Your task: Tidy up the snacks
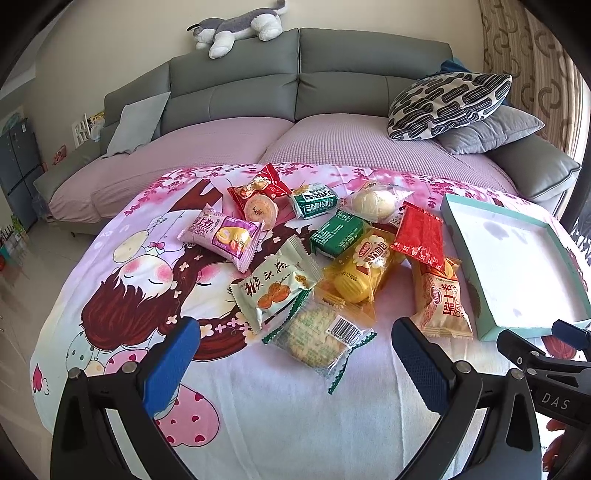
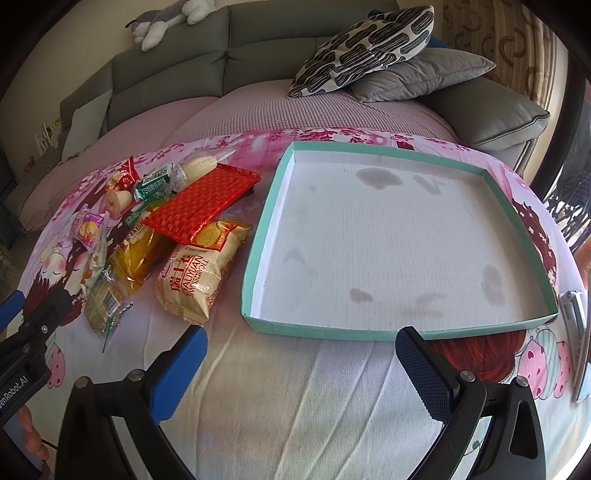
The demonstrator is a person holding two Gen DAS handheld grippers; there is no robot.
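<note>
Several wrapped snacks lie heaped on a cartoon-print cloth (image 1: 258, 406): a clear biscuit pack (image 1: 317, 336), a pale green pack (image 1: 275, 286), a pink roll pack (image 1: 221, 234), a yellow bread pack (image 1: 364, 269), a red flat pack (image 1: 419, 236) and an orange swiss-roll pack (image 2: 195, 273). A shallow teal-rimmed tray (image 2: 317, 330) with a white stained floor sits to their right, with nothing in it. My left gripper (image 1: 295, 350) is open just short of the biscuit pack. My right gripper (image 2: 301, 356) is open before the tray's near rim.
A grey sofa (image 1: 332, 62) with a mauve cover runs behind the cloth, carrying a patterned cushion (image 1: 447, 105), a grey cushion (image 1: 487, 129) and a plush dog (image 1: 236, 29). A curtain (image 1: 528, 55) hangs at the right. A white object (image 2: 576, 332) lies right of the tray.
</note>
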